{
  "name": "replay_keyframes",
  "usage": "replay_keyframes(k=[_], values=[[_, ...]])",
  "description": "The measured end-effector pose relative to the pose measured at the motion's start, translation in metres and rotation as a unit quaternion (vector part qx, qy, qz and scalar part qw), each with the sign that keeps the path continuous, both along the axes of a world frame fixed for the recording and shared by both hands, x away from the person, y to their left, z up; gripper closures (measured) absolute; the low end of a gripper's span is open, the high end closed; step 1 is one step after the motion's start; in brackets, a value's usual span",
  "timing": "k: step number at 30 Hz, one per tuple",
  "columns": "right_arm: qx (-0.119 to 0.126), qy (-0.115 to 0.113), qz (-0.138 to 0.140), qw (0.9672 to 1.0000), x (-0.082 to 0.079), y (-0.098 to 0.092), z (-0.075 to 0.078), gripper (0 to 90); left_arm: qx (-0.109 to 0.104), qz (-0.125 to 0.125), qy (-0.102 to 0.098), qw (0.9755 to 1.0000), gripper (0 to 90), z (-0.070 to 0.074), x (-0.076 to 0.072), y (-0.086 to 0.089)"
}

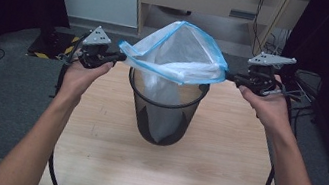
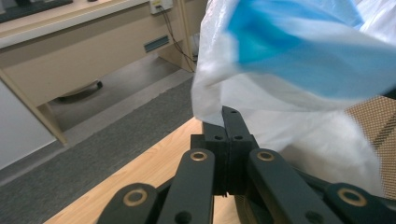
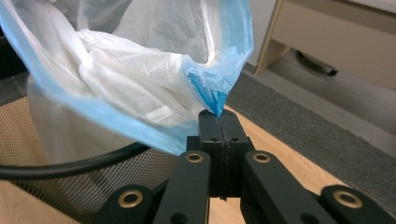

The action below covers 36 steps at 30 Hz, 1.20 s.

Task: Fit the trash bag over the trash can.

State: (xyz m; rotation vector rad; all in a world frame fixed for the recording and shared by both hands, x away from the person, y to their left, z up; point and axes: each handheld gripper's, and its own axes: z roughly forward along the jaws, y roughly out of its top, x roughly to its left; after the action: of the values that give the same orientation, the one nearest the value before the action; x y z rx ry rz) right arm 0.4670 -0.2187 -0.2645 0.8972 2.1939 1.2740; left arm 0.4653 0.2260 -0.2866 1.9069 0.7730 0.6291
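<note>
Wooden table (image 1: 90,161), frame center: 2 grippers — left gripper (image 1: 118,57), right gripper (image 1: 230,76) — pinch the bag (image 1: 179,54) rim above the mesh bin (image 1: 163,117); you should lower both evenly, stretching it over.

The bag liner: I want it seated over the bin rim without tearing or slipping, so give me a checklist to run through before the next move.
1. Left gripper shut on the bag edge: ok, jaws closed with film pinched at their tip.
2. Right gripper shut on the blue hem: ok, a bunched corner sits between the tips.
3. Bag mouth spread wider than the bin rim: ok in the high view.
4. Bag body hanging inside the bin: ok, white film shows through the mesh.
5. Hem lowered over the rim: not ok, it is above the rim on both sides.
6. Far side of the hem free of snags: cannot tell.
</note>
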Motion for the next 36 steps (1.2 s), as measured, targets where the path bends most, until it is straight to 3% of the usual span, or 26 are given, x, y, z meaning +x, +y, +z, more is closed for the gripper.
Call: replay_keyframes(k=[3, 4, 13, 18, 20, 22, 24, 29, 36], values=[[0.0, 0.006, 0.009, 0.9999, -0.001, 0.002, -0.006, 89.3, -0.001, -0.002, -0.001, 1.0, 89.9, -0.003, 0.0, 0.0], [0.002, 0.008, 0.012, 0.9999, -0.001, 0.003, -0.007, 88.1, -0.002, -0.009, -0.012, 0.9999, 89.9, -0.004, 0.003, 0.001], [0.023, 0.001, 0.024, 0.9994, 0.0, 0.011, -0.011, 59.0, -0.001, -0.015, -0.008, 0.9998, 89.9, -0.01, 0.004, -0.001], [0.035, -0.01, 0.035, 0.9987, 0.001, 0.018, -0.01, 49.1, -0.001, -0.018, -0.01, 0.9998, 89.8, -0.01, 0.004, -0.003], [0.034, -0.011, 0.037, 0.9987, 0.002, 0.021, -0.011, 55.1, -0.003, -0.018, -0.009, 0.9998, 89.8, -0.01, 0.004, -0.002], [0.03, -0.012, 0.045, 0.9985, 0.002, 0.023, -0.011, 76.0, -0.001, -0.019, -0.008, 0.9998, 89.8, -0.01, 0.004, -0.002], [0.026, -0.011, 0.048, 0.9985, 0.002, 0.023, -0.011, 87.7, 0.003, -0.017, -0.009, 0.9998, 89.9, -0.01, 0.003, -0.002], [0.009, -0.006, 0.032, 0.9994, 0.002, 0.017, -0.013, 90.0, 0.001, -0.009, -0.01, 0.9999, 90.0, -0.01, 0.002, 0.002], [0.001, -0.001, 0.007, 1.0, -0.001, -0.006, -0.012, 90.0, -0.007, 0.0, -0.006, 1.0, 90.0, -0.015, 0.004, 0.008]])
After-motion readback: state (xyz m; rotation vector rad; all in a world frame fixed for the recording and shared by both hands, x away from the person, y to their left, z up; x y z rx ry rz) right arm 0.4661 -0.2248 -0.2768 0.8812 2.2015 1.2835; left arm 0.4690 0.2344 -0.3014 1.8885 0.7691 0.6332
